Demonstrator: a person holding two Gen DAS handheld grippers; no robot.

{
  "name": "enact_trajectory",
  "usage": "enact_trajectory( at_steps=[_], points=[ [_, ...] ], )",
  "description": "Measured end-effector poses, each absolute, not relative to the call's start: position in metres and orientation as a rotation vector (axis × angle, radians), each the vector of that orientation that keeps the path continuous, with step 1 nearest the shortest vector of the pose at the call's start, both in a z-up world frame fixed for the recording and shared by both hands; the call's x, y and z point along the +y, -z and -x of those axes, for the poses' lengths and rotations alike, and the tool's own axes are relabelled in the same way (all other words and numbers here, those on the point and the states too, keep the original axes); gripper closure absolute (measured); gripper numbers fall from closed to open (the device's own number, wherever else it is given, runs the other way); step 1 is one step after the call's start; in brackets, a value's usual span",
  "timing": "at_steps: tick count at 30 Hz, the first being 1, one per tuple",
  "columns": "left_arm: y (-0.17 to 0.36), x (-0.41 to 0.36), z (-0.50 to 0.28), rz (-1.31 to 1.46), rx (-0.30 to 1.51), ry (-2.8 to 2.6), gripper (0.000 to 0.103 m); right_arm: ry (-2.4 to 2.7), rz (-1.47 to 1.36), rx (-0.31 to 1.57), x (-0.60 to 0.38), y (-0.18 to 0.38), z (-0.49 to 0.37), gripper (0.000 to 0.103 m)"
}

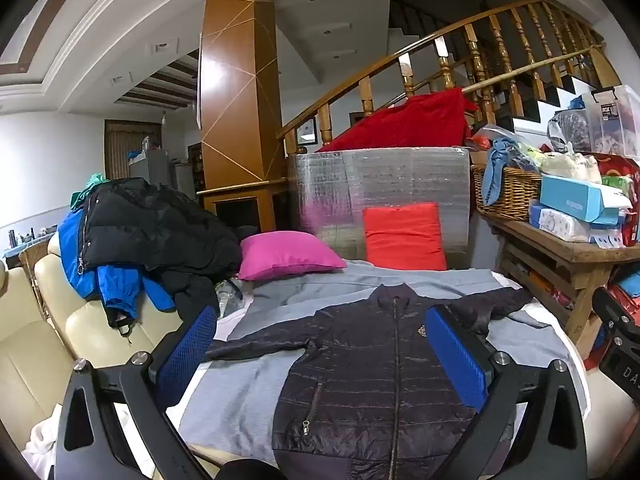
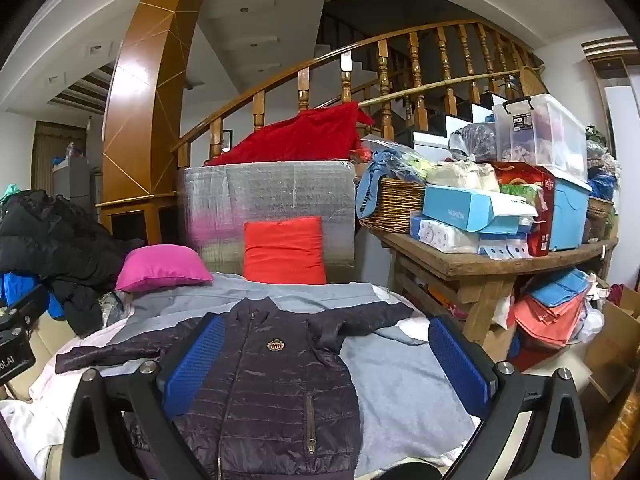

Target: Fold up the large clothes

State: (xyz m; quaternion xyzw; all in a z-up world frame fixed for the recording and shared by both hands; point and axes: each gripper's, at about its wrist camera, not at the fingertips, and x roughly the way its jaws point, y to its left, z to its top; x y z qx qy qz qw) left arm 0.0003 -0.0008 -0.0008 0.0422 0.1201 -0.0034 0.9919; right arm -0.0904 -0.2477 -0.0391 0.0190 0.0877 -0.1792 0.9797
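Note:
A dark quilted zip jacket [image 1: 372,380] lies flat, front up, on a grey blanket [image 1: 240,392], sleeves spread to both sides. In the right wrist view the same jacket [image 2: 276,392] shows a small chest badge. My left gripper [image 1: 320,360] hovers above the jacket's lower half, open wide, blue pads [image 1: 456,356] apart with nothing between them. My right gripper [image 2: 328,364] stands open over the jacket's right side and the blanket [image 2: 404,392], holding nothing. Part of the other gripper's body shows at each view's edge.
A pink cushion [image 1: 288,254] and a red cushion [image 1: 404,236] lie beyond the jacket, against a foil-wrapped block [image 1: 380,176]. Black and blue coats [image 1: 152,228] are heaped on a cream sofa at left. A wooden table [image 2: 492,260] stacked with boxes and a basket stands at right.

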Motion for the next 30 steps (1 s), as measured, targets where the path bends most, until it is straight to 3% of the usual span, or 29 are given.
enact_trajectory(
  at_steps=[30],
  points=[
    [0.004,0.004,-0.005,-0.098,0.253,0.022,0.000,0.355,-0.011,0.197,-0.234,0.039,0.082,0.000]
  ],
)
